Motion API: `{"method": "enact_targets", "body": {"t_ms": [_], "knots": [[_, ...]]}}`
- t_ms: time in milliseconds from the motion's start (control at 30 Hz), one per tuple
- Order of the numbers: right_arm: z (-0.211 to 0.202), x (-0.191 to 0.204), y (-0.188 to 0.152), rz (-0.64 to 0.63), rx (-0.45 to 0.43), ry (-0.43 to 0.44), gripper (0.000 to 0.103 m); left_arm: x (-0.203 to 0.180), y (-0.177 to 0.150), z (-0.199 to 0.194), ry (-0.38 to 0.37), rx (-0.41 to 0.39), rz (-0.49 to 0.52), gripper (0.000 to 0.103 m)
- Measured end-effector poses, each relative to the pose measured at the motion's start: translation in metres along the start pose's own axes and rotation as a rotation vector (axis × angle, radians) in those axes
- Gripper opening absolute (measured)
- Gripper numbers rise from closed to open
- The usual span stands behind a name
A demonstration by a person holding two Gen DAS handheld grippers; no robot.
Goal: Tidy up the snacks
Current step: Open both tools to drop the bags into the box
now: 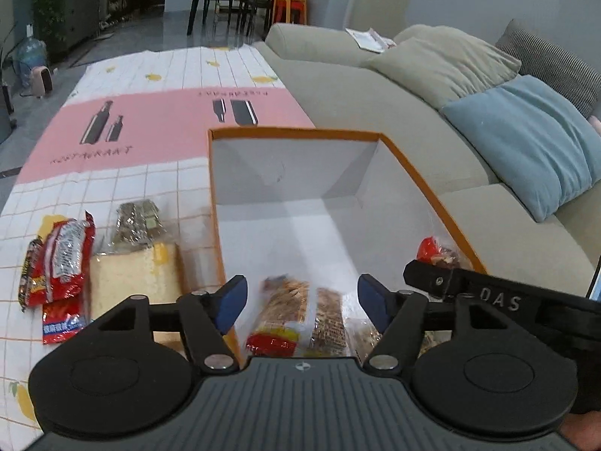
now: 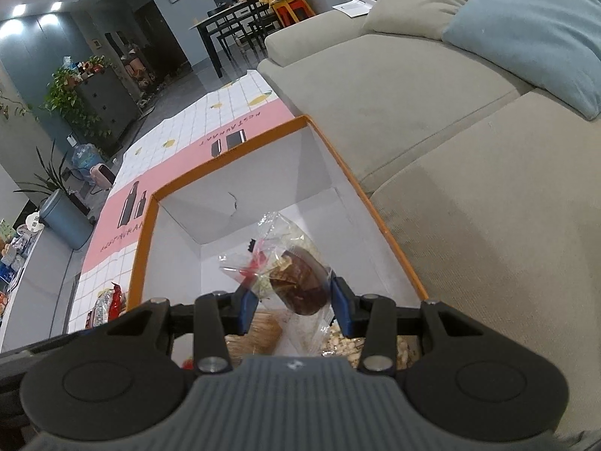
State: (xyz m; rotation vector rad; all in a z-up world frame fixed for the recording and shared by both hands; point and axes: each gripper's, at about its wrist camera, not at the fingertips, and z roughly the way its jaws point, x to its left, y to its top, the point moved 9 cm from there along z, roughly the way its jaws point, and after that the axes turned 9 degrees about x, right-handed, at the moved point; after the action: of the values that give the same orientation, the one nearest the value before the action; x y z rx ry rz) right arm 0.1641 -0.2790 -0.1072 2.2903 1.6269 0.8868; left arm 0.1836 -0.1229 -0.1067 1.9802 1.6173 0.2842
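Observation:
An orange-rimmed white box [image 1: 300, 133] stands on the table; it also shows in the right wrist view [image 2: 225, 165]. My left gripper [image 1: 302, 302] is open and empty above the box's near end, over wrapped biscuit packs [image 1: 296, 315] lying inside. My right gripper [image 2: 295, 302] is shut on a clear-wrapped brown muffin [image 2: 300, 282] and holds it over the box. It shows in the left wrist view as a black arm [image 1: 488, 293] at the box's right wall. Red snack packs [image 1: 60, 263] and a wrapped sponge cake [image 1: 131, 278] lie on the cloth left of the box.
The table carries a white-and-pink checked cloth [image 1: 150, 131]. A beige sofa [image 1: 375, 86] with a blue cushion [image 1: 526, 135] runs along the right, close to the box. A foil-wrapped snack [image 1: 137, 221] lies behind the cake. More snacks [image 2: 353, 345] lie on the box floor.

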Motion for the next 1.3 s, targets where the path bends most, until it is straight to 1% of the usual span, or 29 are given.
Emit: {"method": "enact_targets", "body": {"t_ms": [67, 200, 333, 433, 567, 633, 733, 767, 800, 833, 867, 900, 1033, 1067, 1200, 1233, 1300], "knots": [[0.003, 0.003, 0.001, -0.014, 0.004, -0.001, 0.041, 0.003, 0.002, -0.006, -0.011, -0.009, -0.016, 0.080], [0.010, 0.008, -0.003, -0.053, 0.035, -0.006, 0.041, 0.014, 0.008, -0.020, 0.001, -0.041, -0.056, 0.081], [0.026, 0.016, -0.018, -0.112, 0.142, -0.018, 0.041, 0.024, 0.011, -0.028, 0.004, -0.057, -0.075, 0.081], [0.037, 0.019, -0.028, -0.143, 0.209, -0.040, 0.041, 0.032, 0.011, -0.029, 0.006, -0.048, -0.101, 0.081], [0.046, 0.017, -0.034, -0.147, 0.254, -0.066, 0.041, 0.038, 0.009, -0.026, -0.003, -0.028, -0.122, 0.081], [0.046, 0.017, -0.034, -0.151, 0.254, -0.073, 0.042, 0.039, 0.009, -0.027, 0.004, -0.030, -0.119, 0.081], [0.046, 0.017, -0.033, -0.137, 0.253, -0.058, 0.043, 0.039, 0.007, -0.029, 0.008, -0.030, -0.111, 0.081], [0.045, 0.017, -0.033, -0.132, 0.252, -0.050, 0.049, 0.039, 0.007, -0.029, 0.008, -0.030, -0.110, 0.081], [0.045, 0.017, -0.033, -0.126, 0.250, -0.040, 0.059, 0.039, 0.007, -0.029, 0.010, -0.030, -0.110, 0.081], [0.045, 0.018, -0.032, -0.120, 0.247, -0.032, 0.064, 0.039, 0.007, -0.029, 0.014, -0.030, -0.112, 0.081], [0.043, 0.020, -0.032, -0.118, 0.240, -0.031, 0.074, 0.039, 0.007, -0.030, 0.018, -0.032, -0.114, 0.081], [0.042, 0.021, -0.031, -0.118, 0.232, -0.037, 0.078, 0.039, 0.007, -0.030, 0.021, -0.035, -0.113, 0.081], [0.037, 0.019, -0.027, -0.136, 0.202, -0.078, 0.079, 0.037, 0.007, -0.032, 0.027, -0.037, -0.101, 0.081], [0.036, 0.018, -0.026, -0.135, 0.197, -0.081, 0.081, 0.037, 0.007, -0.032, 0.028, -0.038, -0.100, 0.081], [0.031, 0.016, -0.021, -0.121, 0.166, -0.078, 0.081, 0.035, 0.006, -0.033, 0.031, -0.034, -0.096, 0.081], [0.029, 0.015, -0.020, -0.114, 0.158, -0.074, 0.081, 0.034, 0.005, -0.033, 0.028, -0.028, -0.098, 0.081], [0.027, 0.016, -0.018, -0.095, 0.143, -0.054, 0.081, 0.033, 0.004, -0.033, -0.010, -0.013, -0.111, 0.081]]}}
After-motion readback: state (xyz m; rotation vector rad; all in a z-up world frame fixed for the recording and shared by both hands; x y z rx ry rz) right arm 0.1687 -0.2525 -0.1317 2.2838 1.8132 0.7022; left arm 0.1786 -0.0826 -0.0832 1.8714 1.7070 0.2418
